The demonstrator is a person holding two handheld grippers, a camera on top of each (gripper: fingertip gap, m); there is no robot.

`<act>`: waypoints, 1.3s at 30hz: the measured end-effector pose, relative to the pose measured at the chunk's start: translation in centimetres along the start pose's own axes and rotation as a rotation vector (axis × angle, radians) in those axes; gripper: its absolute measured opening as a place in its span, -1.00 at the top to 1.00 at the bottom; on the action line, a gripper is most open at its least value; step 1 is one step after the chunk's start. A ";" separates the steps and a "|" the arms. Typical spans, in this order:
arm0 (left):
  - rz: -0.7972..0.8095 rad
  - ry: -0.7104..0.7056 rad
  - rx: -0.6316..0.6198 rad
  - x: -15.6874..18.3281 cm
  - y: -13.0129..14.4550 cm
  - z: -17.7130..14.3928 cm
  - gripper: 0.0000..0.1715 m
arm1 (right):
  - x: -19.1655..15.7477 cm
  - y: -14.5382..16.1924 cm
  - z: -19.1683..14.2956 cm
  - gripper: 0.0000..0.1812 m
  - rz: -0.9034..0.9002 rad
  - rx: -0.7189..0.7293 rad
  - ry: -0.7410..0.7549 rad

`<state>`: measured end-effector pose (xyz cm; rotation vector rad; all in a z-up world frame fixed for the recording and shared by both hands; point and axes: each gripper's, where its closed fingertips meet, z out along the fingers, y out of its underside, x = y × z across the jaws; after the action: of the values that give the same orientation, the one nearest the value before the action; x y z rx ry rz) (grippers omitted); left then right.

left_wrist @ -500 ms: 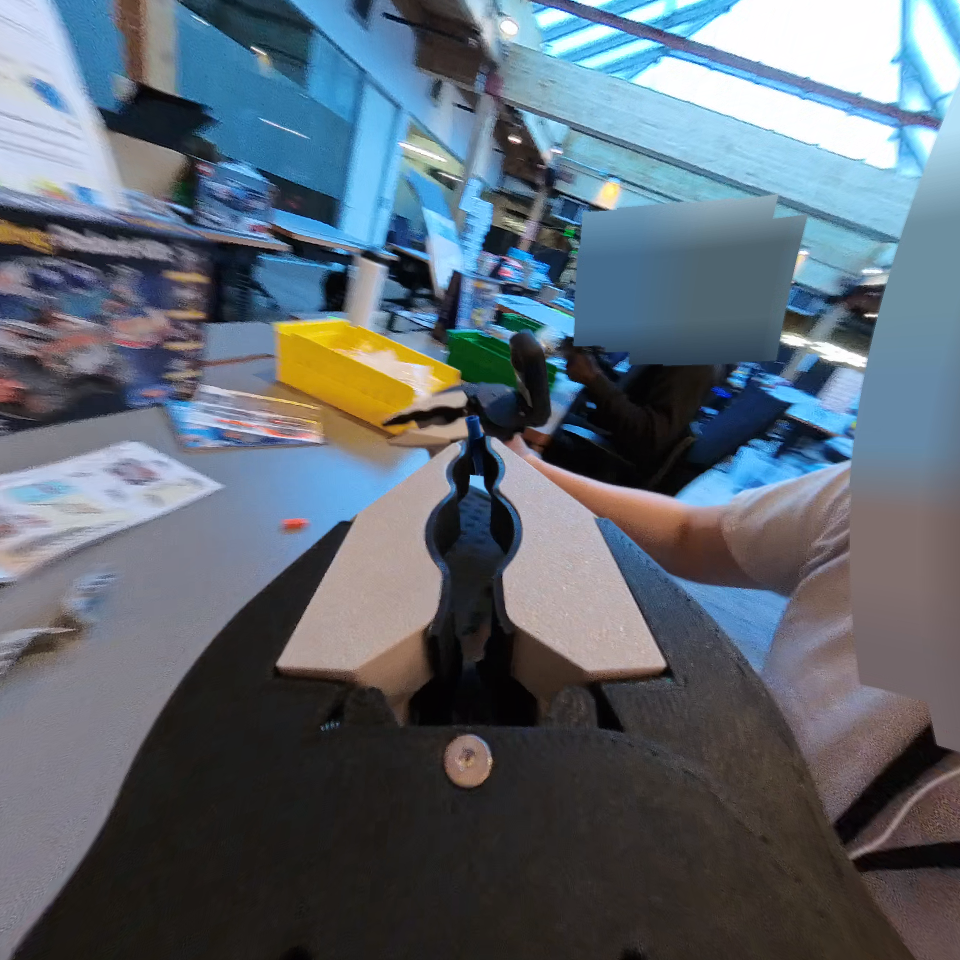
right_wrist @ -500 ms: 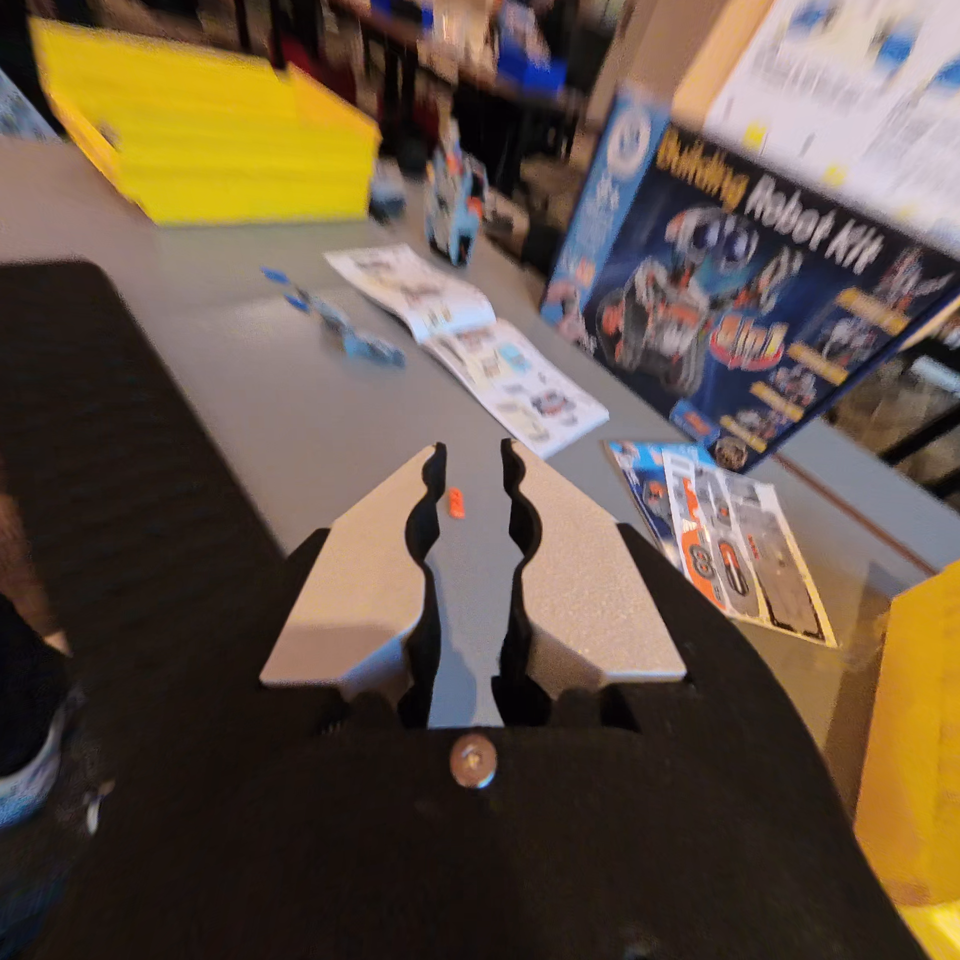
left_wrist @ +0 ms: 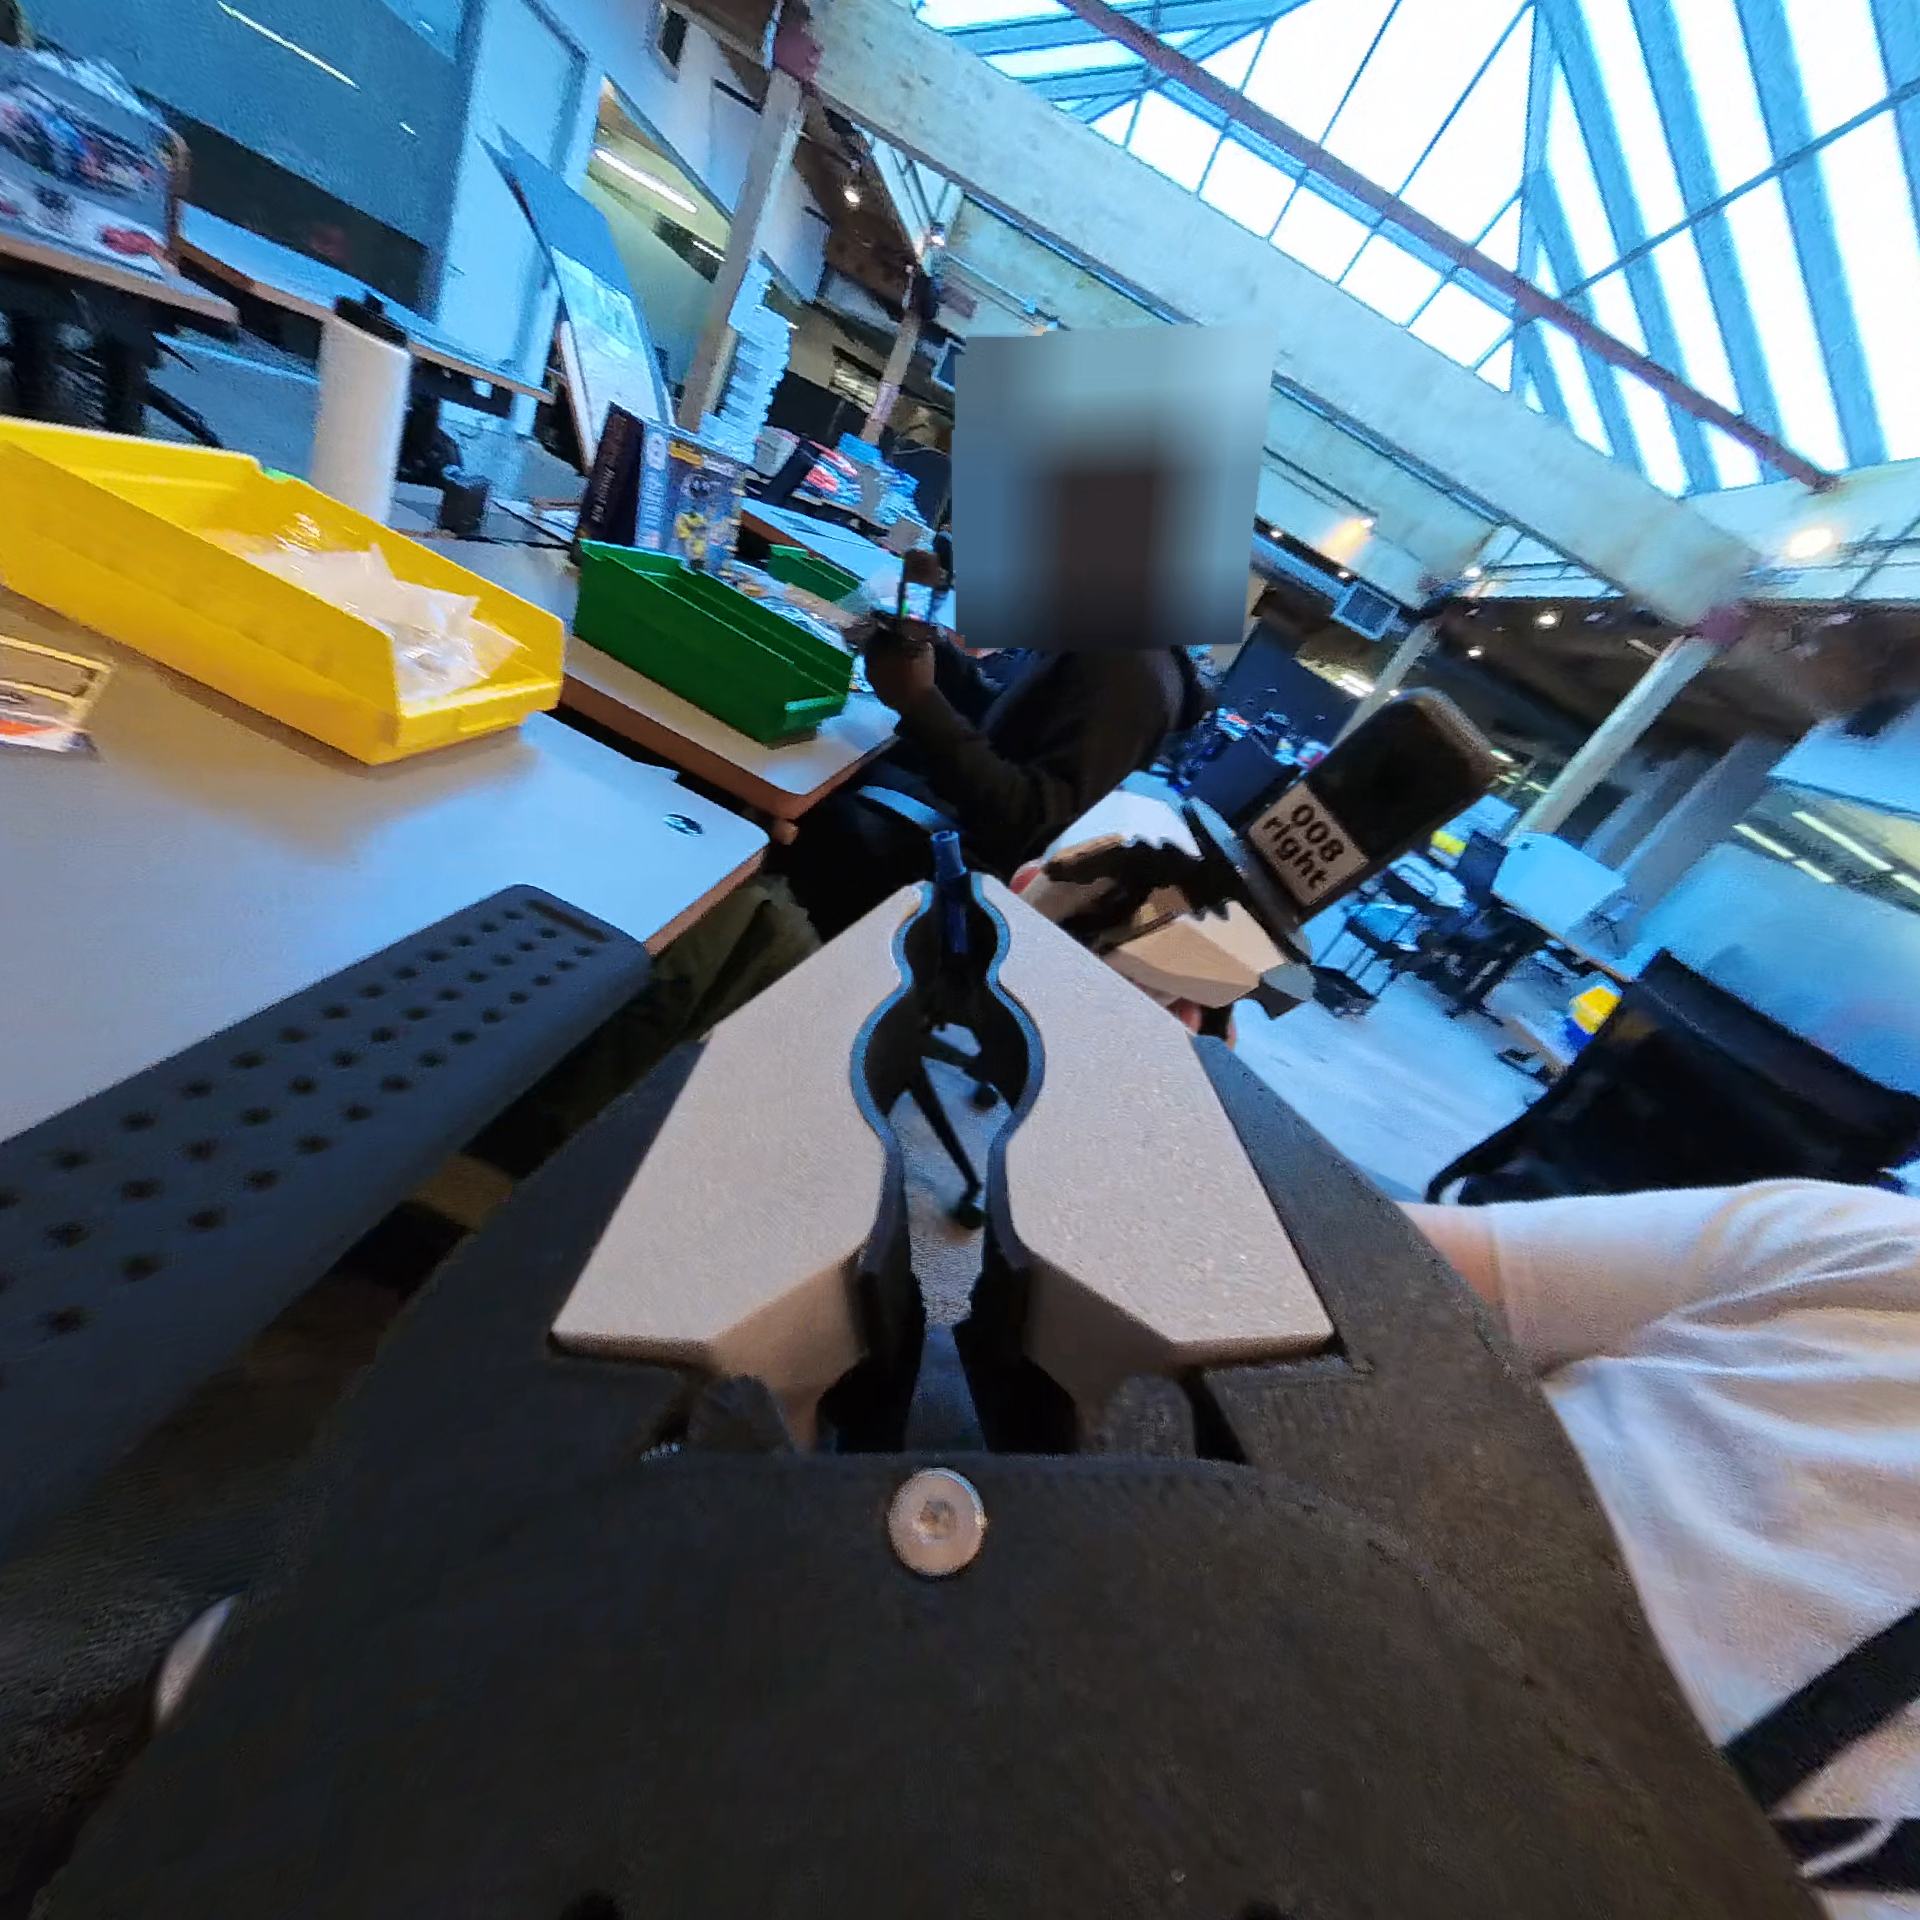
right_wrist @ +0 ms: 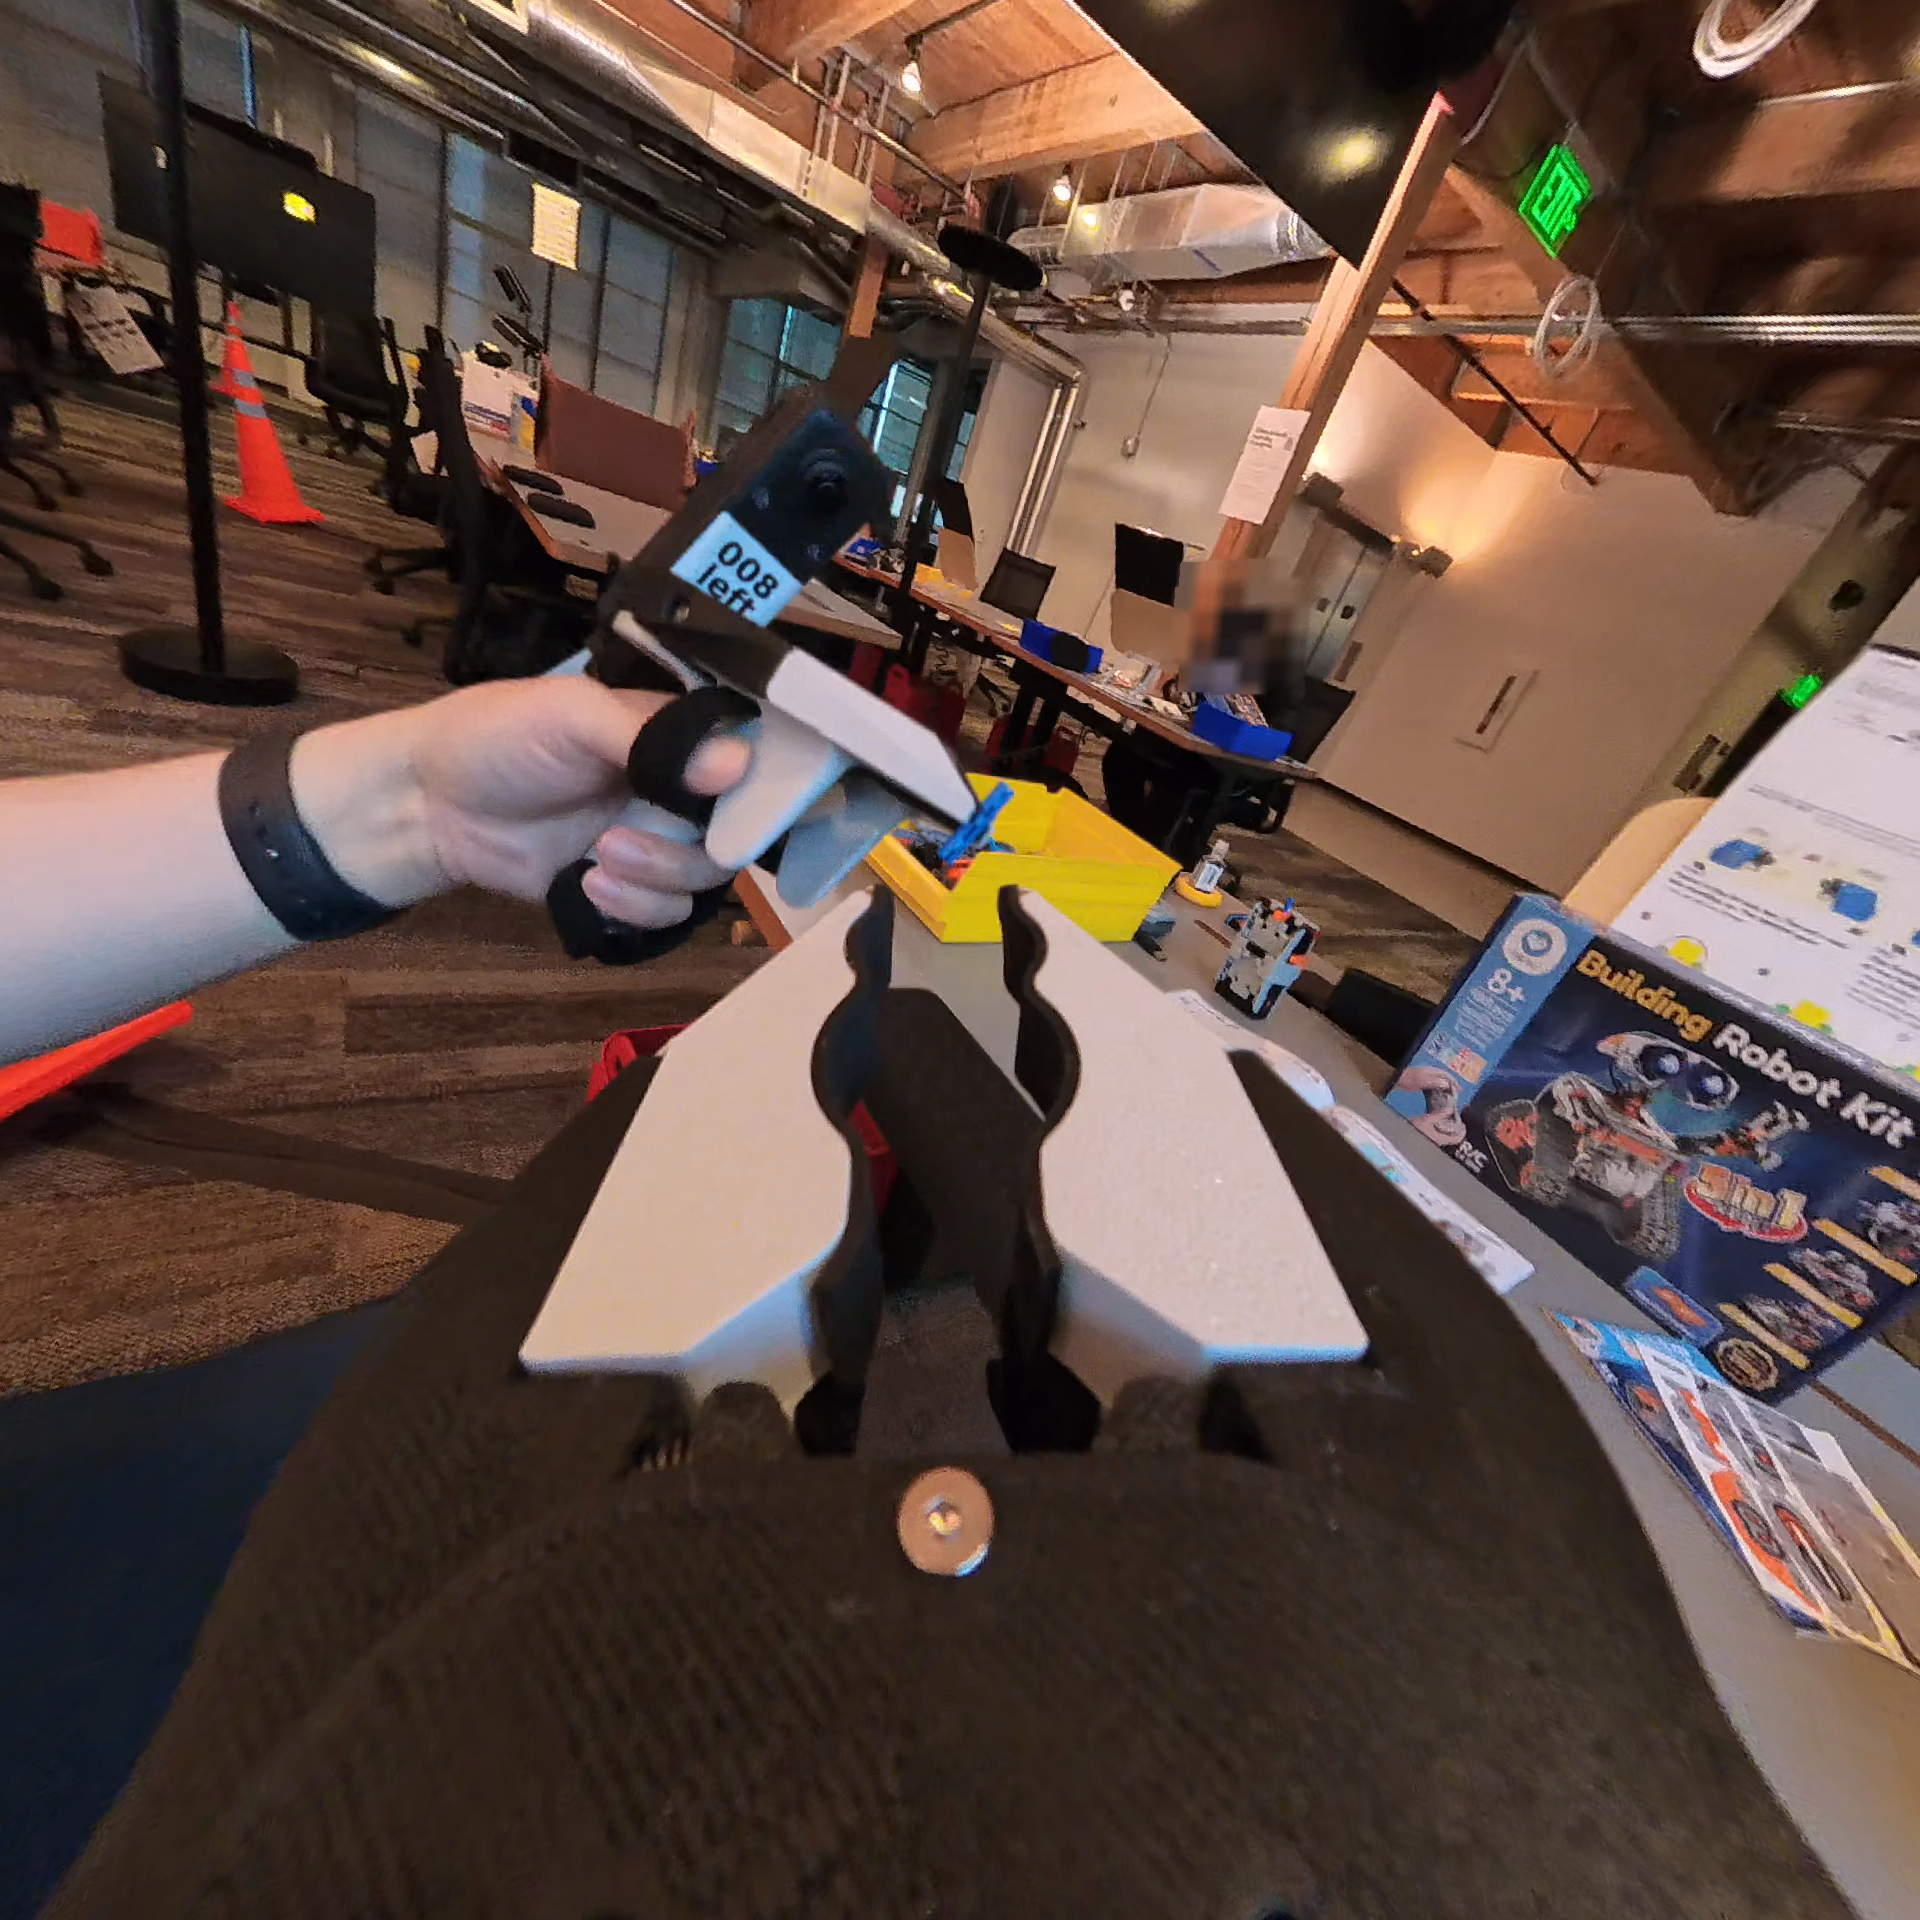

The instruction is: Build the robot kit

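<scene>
Left wrist view: left gripper (left_wrist: 951,914) pinched tight on a small blue plastic peg (left_wrist: 948,883) poking out past the fingertips, right gripper (left_wrist: 1164,914) just beyond and to their right. Right wrist view: right gripper (right_wrist: 945,914) parted and empty, raised off the grey tabletop (right_wrist: 1662,1538); yellow plastic bin (right_wrist: 1039,883) straight ahead of the fingertips, dark printed cardboard box (right_wrist: 1662,1132) off to their right.

small blue rod (left_wrist: 948,902) between left gripper (left_wrist: 951,914) fingertips

Each camera sits just behind its own fingers, looking out along them. The left one tilts upward past the bench (left_wrist: 312,883) edge toward the skylight; the right one looks level along the bench (right_wrist: 1621,1382) into the hall. They face each other: each catches the other gripper, and both see the pin (left_wrist: 948,883) (right_wrist: 971,823).
</scene>
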<state>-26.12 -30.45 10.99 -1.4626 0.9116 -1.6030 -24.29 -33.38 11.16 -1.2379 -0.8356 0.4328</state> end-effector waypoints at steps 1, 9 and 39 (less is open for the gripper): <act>0.009 -0.006 0.006 -0.3 0.0 -0.1 0.98 | 0.2 0.2 0.5 0.79 -0.017 -0.012 -0.005; 0.095 -0.185 0.001 -12.9 -1.5 -1.5 0.98 | 12.5 8.4 4.9 0.70 -0.138 -0.241 0.032; 0.348 0.176 -0.945 -22.0 -1.2 4.2 0.97 | 15.9 12.5 12.2 0.76 -0.363 -0.387 -0.804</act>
<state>-21.03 -10.25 2.56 -1.6136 2.0810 -1.0660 -21.51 -10.61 5.58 -1.2213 -1.8664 0.4880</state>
